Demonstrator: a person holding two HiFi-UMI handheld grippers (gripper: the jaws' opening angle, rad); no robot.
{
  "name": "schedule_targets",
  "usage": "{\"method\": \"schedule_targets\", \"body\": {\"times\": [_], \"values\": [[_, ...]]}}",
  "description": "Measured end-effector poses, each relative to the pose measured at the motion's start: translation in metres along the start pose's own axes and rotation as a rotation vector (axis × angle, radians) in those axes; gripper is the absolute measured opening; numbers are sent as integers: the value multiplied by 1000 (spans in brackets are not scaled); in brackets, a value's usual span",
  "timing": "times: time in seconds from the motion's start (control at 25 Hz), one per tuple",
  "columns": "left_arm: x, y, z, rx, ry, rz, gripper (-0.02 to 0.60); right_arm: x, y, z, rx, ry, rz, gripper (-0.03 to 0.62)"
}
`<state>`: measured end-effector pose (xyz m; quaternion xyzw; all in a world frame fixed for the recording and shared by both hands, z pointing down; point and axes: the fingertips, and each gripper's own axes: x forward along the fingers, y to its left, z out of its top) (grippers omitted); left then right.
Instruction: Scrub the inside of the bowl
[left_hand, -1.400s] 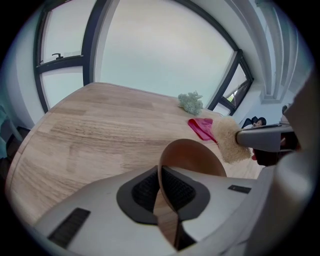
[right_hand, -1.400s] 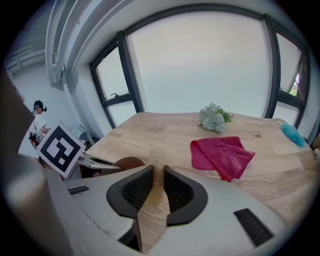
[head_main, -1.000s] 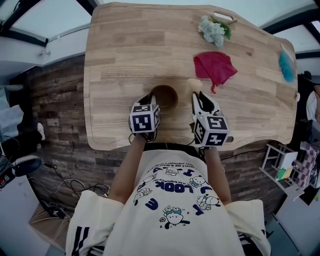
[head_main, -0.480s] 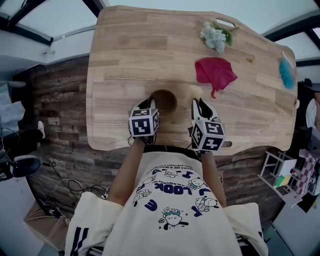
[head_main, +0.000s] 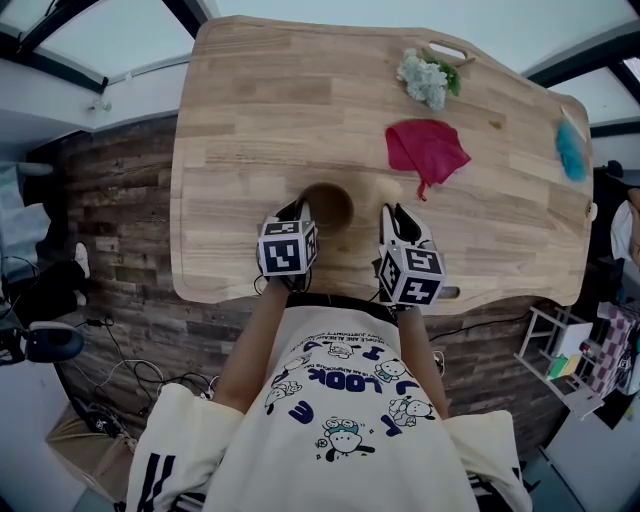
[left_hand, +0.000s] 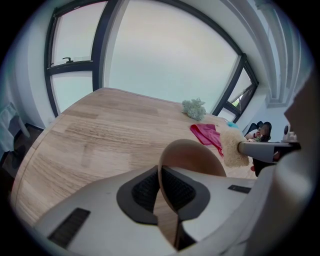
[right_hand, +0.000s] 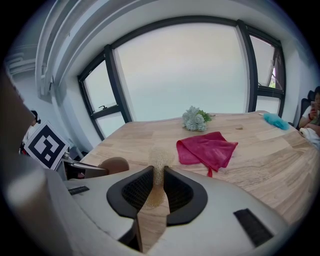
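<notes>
Tabletop (head_main: 250, 120) of pale, plank-grained wood fills most of the head view, and the work is gathered near its 6 o'clock edge. A crumpled red cloth (head_main: 425, 150) is laid flat at about 1 o'clock from the bowl, well apart from it. A pale green-white flower bunch (head_main: 425, 78) is seen farther out the same way. Neither is touched.

The round, thin-walled brown bowl (head_main: 330, 203), seemingly wooden, is stood upright on the tabletop. Its near rim is pinched by the left claw (head_main: 300, 212). The jaws are pressed almost together, with the wall caught between the pads, one inside and one outside.

The right claw (head_main: 398, 215) is held just beside the bowl, at its 3 o'clock. Its jaws are closed partway on a beige, fibrous loofah scrubber (right_hand: 160, 160). The scrubber juts past the tips, and none of it is inside the bowl.

The step in hand is judged to be the approach: the bowl is steadied and the tool gripped, but scrubbing has not begun. For the next move, the scrubber would need to be carried over the 3 o'clock rim, tipped down against the inner wall and rubbed round. The left pinch must be kept firm, since so light a bowl could easily be tilted or skidded.
</notes>
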<state>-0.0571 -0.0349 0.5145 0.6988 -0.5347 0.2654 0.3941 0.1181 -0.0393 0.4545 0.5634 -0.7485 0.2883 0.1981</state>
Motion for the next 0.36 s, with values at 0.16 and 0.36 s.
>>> {"method": "schedule_targets", "body": {"times": [0.16, 0.36], "values": [[1, -6, 0, 4, 1, -5, 39, -1, -3, -3, 7, 7, 3, 78], [2, -10, -1, 8, 2, -5, 38, -3, -7, -6, 18, 12, 10, 78]]}}
